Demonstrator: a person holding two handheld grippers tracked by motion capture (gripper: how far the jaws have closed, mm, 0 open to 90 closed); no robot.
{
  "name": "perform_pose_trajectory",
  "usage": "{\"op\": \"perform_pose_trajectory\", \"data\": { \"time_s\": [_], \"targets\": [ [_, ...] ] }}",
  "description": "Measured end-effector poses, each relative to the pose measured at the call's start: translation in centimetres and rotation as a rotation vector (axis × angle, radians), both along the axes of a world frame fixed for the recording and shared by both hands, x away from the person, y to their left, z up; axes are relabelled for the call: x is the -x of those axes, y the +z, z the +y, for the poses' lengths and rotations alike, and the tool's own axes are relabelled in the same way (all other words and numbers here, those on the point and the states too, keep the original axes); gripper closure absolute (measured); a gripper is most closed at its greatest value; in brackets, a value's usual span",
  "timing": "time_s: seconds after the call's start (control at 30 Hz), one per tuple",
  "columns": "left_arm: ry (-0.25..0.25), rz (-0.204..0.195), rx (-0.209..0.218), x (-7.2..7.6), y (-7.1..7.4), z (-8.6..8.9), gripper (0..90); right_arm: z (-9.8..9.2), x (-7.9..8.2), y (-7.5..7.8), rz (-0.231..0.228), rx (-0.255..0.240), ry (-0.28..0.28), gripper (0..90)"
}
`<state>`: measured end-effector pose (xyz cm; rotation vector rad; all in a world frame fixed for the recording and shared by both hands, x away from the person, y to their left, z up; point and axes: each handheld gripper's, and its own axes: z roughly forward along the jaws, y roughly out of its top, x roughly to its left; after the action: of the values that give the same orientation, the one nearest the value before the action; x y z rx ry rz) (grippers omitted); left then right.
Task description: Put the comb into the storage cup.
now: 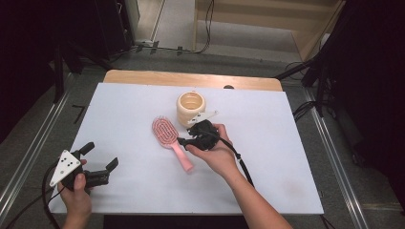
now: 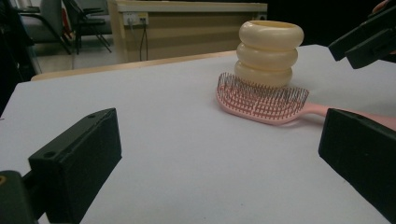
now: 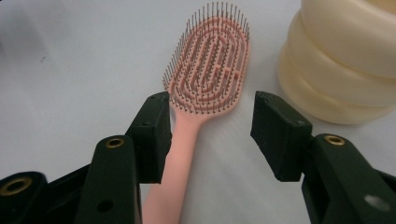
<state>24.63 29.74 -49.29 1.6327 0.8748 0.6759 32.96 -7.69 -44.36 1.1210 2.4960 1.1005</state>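
Straddling the pink hairbrush (image 3: 205, 88) at its neck, centre frame on the white counter (image 1: 124, 119), the right hand-held gripper (image 3: 210, 126) is unclenched; next, clamp the handle. Left hand-held gripper (image 1: 100, 160) idles released.

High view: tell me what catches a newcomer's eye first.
A pink hairbrush lies bristles up in the middle of the white table, right beside a cream ringed cup. The right tool hangs over the brush's handle with its jaws apart, while the left tool sits open at the near left corner.
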Motion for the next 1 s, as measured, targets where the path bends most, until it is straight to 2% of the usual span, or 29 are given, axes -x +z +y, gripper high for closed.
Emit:
{"op": "perform_pose_trajectory", "data": {
  "time_s": [0.2, 0.43, 0.57, 0.7, 1.0],
  "targets": [
    [-0.002, -0.001, 0.0, 0.0, 0.0, 0.0, 0.0, 1.1, -0.2, -0.7, 0.044, 0.011, 0.012, 45.7],
    [-0.003, -0.002, 0.002, 0.0, 0.0, 0.0, 0.0, 1.8, -0.6, -1.4, 0.064, 0.035, 0.008, 47.4],
    [-0.004, -0.002, 0.002, 0.0, 0.0, 0.0, 0.0, 2.3, -1.0, -2.0, 0.1, 0.041, -0.003, 50.0],
    [-0.006, -0.002, 0.002, 0.0, 0.0, 0.0, 0.0, 2.9, -1.4, -2.7, 0.134, 0.072, -0.029, 51.2],
    [-0.008, -0.003, 0.001, 0.0, 0.0, 0.1, 0.0, 3.6, -1.7, -3.6, 0.181, 0.088, -0.05, 52.7]
  ]
}}
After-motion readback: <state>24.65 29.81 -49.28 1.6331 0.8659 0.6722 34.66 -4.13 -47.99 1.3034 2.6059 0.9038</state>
